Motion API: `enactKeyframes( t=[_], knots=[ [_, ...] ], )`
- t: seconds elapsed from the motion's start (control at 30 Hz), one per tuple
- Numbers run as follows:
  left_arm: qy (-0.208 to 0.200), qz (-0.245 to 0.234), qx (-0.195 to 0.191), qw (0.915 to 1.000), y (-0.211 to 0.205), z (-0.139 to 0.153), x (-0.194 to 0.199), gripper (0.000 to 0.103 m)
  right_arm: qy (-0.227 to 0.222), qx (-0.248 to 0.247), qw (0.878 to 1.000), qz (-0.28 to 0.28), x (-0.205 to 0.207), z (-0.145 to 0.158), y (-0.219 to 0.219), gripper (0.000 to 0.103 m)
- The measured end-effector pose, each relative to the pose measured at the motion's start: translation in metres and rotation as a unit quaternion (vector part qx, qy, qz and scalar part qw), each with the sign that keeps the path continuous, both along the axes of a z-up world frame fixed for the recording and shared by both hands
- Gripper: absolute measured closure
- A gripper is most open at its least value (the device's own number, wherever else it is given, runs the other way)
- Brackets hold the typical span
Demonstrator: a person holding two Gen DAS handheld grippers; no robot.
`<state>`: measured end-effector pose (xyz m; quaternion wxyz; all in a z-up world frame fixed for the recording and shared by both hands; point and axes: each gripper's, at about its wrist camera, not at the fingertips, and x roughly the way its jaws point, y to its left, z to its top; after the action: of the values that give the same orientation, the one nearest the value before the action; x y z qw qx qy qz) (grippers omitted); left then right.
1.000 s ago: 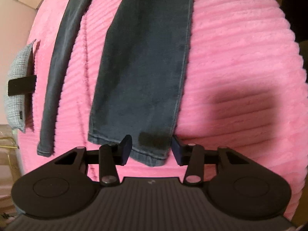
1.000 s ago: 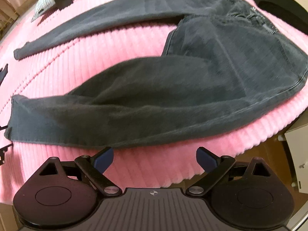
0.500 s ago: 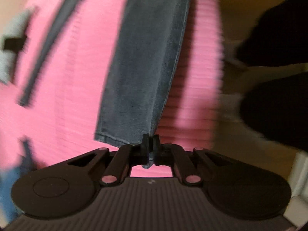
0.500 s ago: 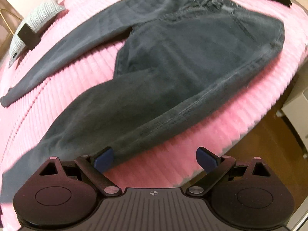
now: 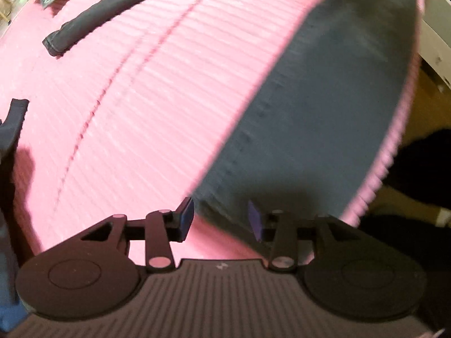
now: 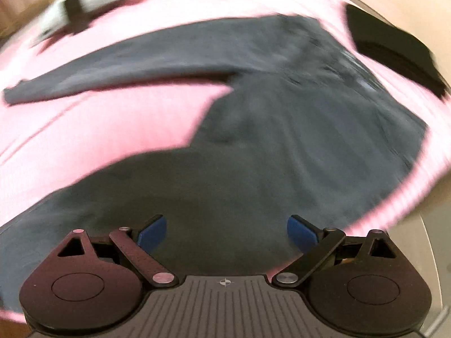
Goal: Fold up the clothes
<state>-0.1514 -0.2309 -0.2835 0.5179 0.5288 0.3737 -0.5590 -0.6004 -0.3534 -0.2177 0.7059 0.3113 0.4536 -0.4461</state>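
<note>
**Me:** Between the pads of my left claw point(image 5: 221, 221), which stand apart and clamp nothing, sits the hem point(image 5: 222, 207) of one leg of the jeans point(image 5: 324, 112). From there the leg runs off toward one o'clock, over the pink blanket point(image 5: 155, 98).

**Helper:** Taking hold, or just let go?

**Me:** It fits both: a hem about to be pinched, or one just dropped. I won't call it.

**Helper:** And your right claw?

**Me:** My right claw point(image 6: 227, 232) is spread wide too, empty, hovering over the thigh of the jeans. The seat lies at one o'clock, and the far leg point(image 6: 112, 73) reaches out to ten. The legs are splayed, not stacked, so I'd judge the fold is not yet there.

**Helper:** What makes it a good fold?

**Me:** The denim looks heavy and will drag on those ribs. So I'd grip through both layers at the hem, carry it clear of the blanket, and lay seam on seam. The right claw can pin the seat.

**Helper:** What does each camera give you?

**Me:** Only the left shows the hem at the pads, plus a white cabinet point(image 5: 437, 42) at two o'clock. Only the right shows the crotch, the waistband and a black garment point(image 6: 394, 53) at one o'clock. Both views are smeared.
</note>
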Motion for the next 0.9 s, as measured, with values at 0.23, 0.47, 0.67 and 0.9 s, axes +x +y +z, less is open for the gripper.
enactKeyframes(
  t=[0.23, 0.47, 0.67, 0.9],
  knots=[
    [0.061, 0.002, 0.057, 0.9965, -0.040, -0.045, 0.038, 0.099, 0.028, -0.033, 0.995, 0.091, 0.034, -0.019, -0.039, 0.008],
    [0.049, 0.074, -0.024, 0.9958, -0.023, 0.027, 0.060, 0.099, 0.008, -0.032, 0.999, 0.040, 0.033, -0.026, -0.077, 0.008],
    [0.064, 0.080, 0.068, 0.9924, -0.026, -0.016, 0.055, 0.099, 0.004, 0.017, 0.998, 0.052, 0.042, -0.054, -0.064, 0.008],
    [0.074, 0.098, 0.083, 0.9889, -0.031, -0.014, 0.069, 0.099, -0.056, -0.017, 0.996, 0.066, 0.050, -0.054, -0.063, 0.008]
  ],
)
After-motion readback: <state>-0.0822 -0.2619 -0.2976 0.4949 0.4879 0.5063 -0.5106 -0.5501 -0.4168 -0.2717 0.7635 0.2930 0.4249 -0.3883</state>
